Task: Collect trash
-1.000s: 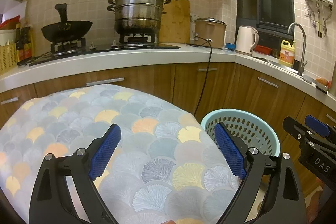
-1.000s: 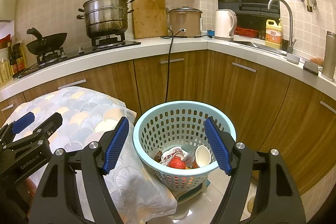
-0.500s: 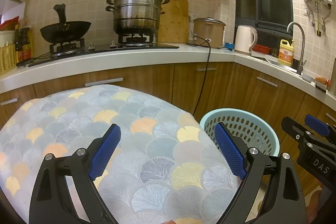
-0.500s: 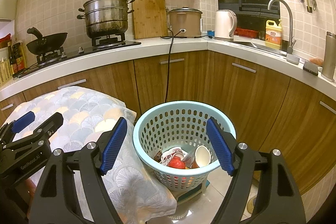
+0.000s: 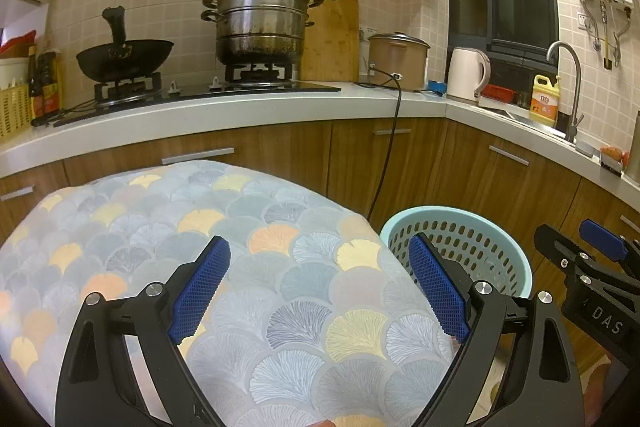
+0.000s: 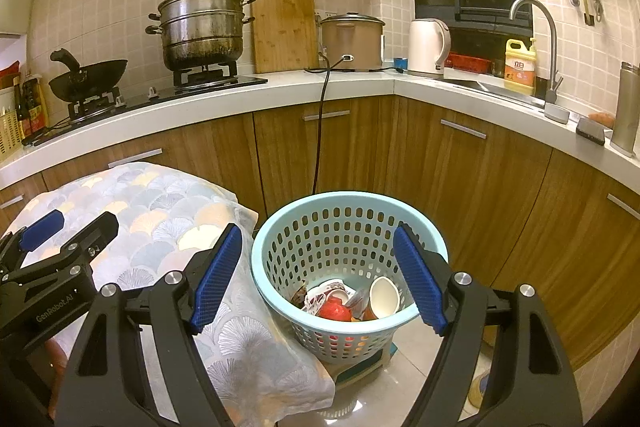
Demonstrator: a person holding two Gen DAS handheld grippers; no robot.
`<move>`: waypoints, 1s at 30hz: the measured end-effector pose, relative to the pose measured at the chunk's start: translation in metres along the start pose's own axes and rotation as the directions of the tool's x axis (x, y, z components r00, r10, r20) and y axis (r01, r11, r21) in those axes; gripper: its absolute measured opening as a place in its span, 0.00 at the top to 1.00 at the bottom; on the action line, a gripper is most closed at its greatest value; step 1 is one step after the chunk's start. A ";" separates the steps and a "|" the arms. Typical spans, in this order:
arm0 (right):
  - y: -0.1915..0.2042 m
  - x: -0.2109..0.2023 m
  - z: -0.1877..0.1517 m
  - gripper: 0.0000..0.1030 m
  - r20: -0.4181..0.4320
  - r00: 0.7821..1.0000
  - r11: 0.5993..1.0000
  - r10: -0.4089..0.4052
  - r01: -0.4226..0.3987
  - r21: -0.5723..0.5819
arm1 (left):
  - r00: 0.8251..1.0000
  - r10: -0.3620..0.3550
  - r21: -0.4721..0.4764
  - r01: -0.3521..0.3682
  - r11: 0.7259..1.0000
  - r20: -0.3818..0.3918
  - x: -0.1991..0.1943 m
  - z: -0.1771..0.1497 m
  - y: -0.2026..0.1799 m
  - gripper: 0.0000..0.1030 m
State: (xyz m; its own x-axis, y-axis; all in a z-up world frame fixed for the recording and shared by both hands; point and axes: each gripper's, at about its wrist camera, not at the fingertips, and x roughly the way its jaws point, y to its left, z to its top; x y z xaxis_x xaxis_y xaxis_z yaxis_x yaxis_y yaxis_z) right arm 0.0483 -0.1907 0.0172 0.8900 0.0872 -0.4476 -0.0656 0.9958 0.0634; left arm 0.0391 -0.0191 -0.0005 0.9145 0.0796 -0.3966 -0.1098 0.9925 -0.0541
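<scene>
Almost nothing has changed: we hold both grippers released and empty, the right gripper [image 6: 318, 277] above the pale-blue perforated plastic basket [image 6: 280, 227] (cups and wrappers inside), the left gripper [image 5: 320, 289] over the bare fan-patterned cloth-covered bench [image 5: 140, 211]; collection seems finished.

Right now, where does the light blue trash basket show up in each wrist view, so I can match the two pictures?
Left wrist view: the basket sits lower right, partly hidden behind the patterned tablecloth and the left tool's right finger; its contents are out of sight.
Right wrist view: the basket is at lower centre on the floor, seen between the right tool's fingers, with trash visible inside.
Shared landmark: the black cord hanging down the cabinet just behind the basket.
</scene>
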 end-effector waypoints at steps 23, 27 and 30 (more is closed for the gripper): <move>0.003 0.002 0.002 0.28 0.005 1.000 1.000 0.016 -0.016 -0.005 | 1.000 0.000 0.017 0.000 1.000 0.006 -0.001 0.001 0.001 0.14; 0.003 0.002 0.002 0.28 0.004 1.000 1.000 0.019 -0.019 -0.005 | 1.000 -0.003 0.023 0.003 1.000 0.002 -0.001 0.002 0.002 0.14; 0.003 0.003 0.002 0.28 0.004 1.000 1.000 0.018 -0.018 -0.008 | 1.000 -0.002 0.027 0.002 1.000 0.003 -0.001 0.002 0.002 0.14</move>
State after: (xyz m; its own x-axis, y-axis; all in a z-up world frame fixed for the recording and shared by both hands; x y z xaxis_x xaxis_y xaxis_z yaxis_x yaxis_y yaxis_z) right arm 0.0516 -0.1875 0.0179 0.8905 0.1046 -0.4428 -0.0849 0.9943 0.0642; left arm 0.0389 -0.0168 0.0017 0.9161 0.0779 -0.3934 -0.0974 0.9948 -0.0298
